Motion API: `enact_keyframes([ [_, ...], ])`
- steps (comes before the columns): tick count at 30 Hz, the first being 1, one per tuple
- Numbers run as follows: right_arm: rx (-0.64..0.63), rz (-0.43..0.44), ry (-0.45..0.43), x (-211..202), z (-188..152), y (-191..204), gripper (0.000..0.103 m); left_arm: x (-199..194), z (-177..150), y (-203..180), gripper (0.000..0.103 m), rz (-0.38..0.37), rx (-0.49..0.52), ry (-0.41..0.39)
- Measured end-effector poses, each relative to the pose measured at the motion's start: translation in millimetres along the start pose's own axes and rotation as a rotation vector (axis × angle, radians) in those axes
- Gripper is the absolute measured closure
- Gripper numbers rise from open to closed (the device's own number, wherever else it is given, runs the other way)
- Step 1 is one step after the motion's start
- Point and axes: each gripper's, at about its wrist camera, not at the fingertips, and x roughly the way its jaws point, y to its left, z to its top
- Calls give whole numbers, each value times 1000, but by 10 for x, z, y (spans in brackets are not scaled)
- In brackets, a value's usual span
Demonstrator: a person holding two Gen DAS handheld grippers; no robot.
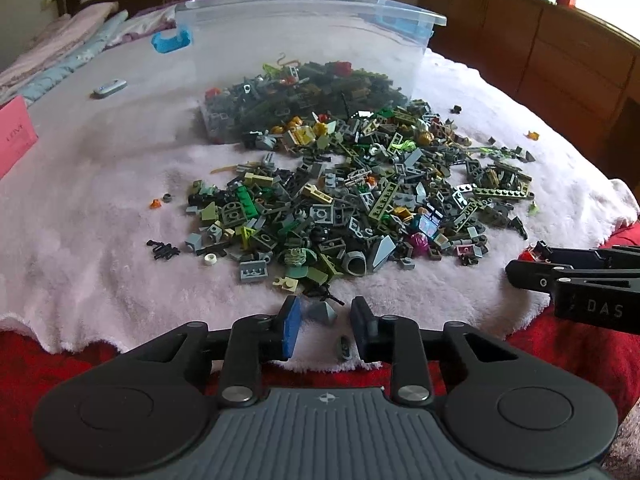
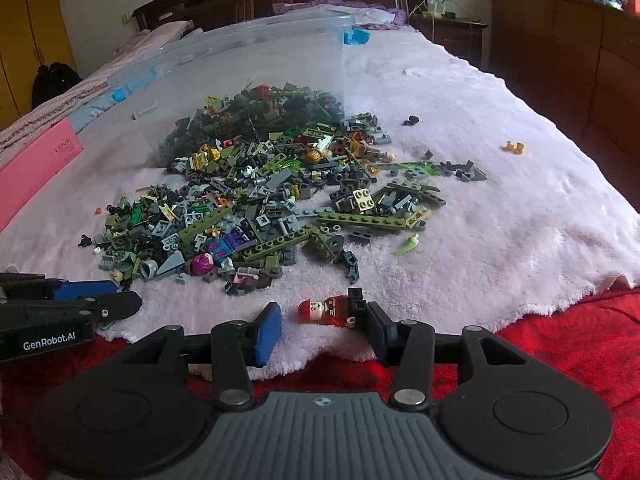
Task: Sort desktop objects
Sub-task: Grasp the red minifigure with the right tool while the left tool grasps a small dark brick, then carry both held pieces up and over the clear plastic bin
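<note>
Brick pile (image 1: 352, 200) blocks centre (tipped bin (image 1: 304, 60) behind); blanket (image 2: 500, 200) rightward bare.

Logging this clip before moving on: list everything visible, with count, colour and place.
brick pile: one heap, mostly grey and green, mid-blanket.
clear bin: one, tipped, behind pile.
red minifigure: one, lying between right jaws.
grey slope piece: one, between left jaws.
orange piece: one, alone, right of pile.
pink box: one, far left.
white blanket: one, over red cover.
left gripper: open.
right gripper: open.
</note>
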Motion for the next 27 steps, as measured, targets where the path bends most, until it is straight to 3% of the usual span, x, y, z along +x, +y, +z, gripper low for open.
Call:
enact_keyframes([
  [4, -4, -4, -1, 7, -7, 3, 53, -6, -4, -11, 66, 11, 6, 2],
  [9, -14, -8, -3, 32, -18, 15, 50, -2, -4, -18, 65, 16, 10, 5],
  [15, -26, -13, -5, 63, -31, 29, 48, -10, -5, -87, 83, -7, 49, 3],
  [19, -27, -7, -6, 43, -19, 34, 52, -11, -5, -88, 85, -8, 45, 2],
  [23, -26, 0, -7, 18, -3, 38, 65, -31, 5, -111, 85, 4, 56, 1],
  [27, -26, 7, -8, -7, 12, 42, 66, -64, 16, -119, 85, 3, 58, -5],
])
